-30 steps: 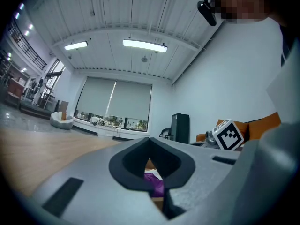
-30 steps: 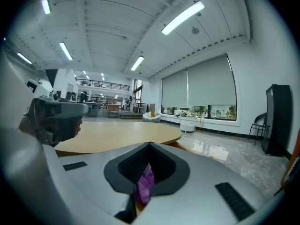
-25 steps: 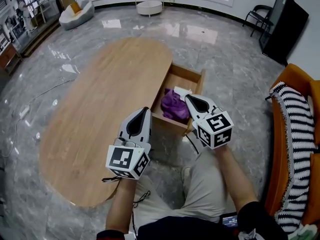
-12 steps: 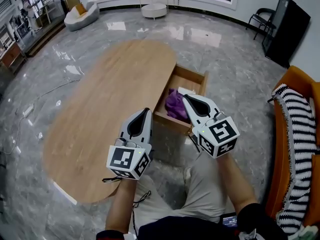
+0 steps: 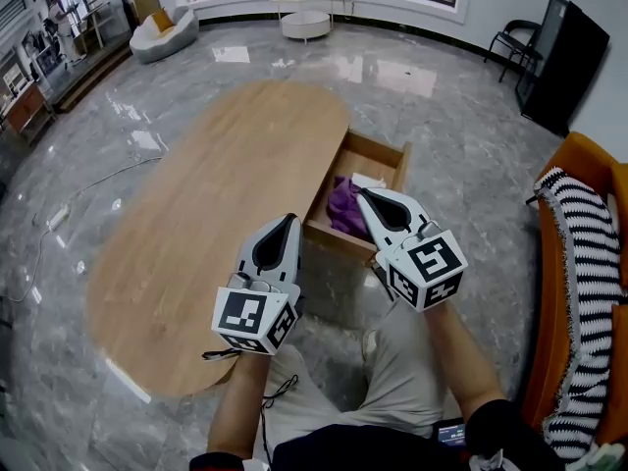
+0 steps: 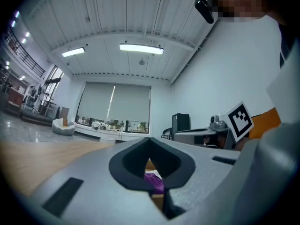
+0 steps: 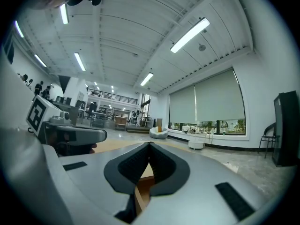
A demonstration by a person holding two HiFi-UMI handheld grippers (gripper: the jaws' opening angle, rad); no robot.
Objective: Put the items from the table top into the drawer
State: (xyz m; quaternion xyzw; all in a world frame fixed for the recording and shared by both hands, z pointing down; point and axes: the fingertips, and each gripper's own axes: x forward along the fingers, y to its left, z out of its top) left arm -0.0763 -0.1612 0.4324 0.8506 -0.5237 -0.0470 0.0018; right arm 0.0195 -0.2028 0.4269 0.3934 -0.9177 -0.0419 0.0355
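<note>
The oval wooden table [image 5: 226, 194] carries no loose items. Its drawer [image 5: 378, 150] stands pulled out on the right side, with a purple cloth [image 5: 343, 202] and a white item [image 5: 368, 181] inside. My left gripper [image 5: 288, 220] is shut and empty over the table's near right edge. My right gripper [image 5: 363, 195] is shut and empty, its tip above the drawer's near end over the purple cloth. In the left gripper view the closed left gripper [image 6: 149, 138] frames the purple cloth [image 6: 154, 181]. The right gripper [image 7: 150, 144] points level across the room.
An orange sofa [image 5: 579, 165] with a striped throw [image 5: 584, 263] stands at the right. A black cabinet [image 5: 559, 57] and a black chair [image 5: 505, 32] are at the far right. The person's legs are below the grippers, near the drawer front. The floor is grey marble.
The right gripper has risen a little over the drawer's near end and stays shut. The left gripper has kept still.
</note>
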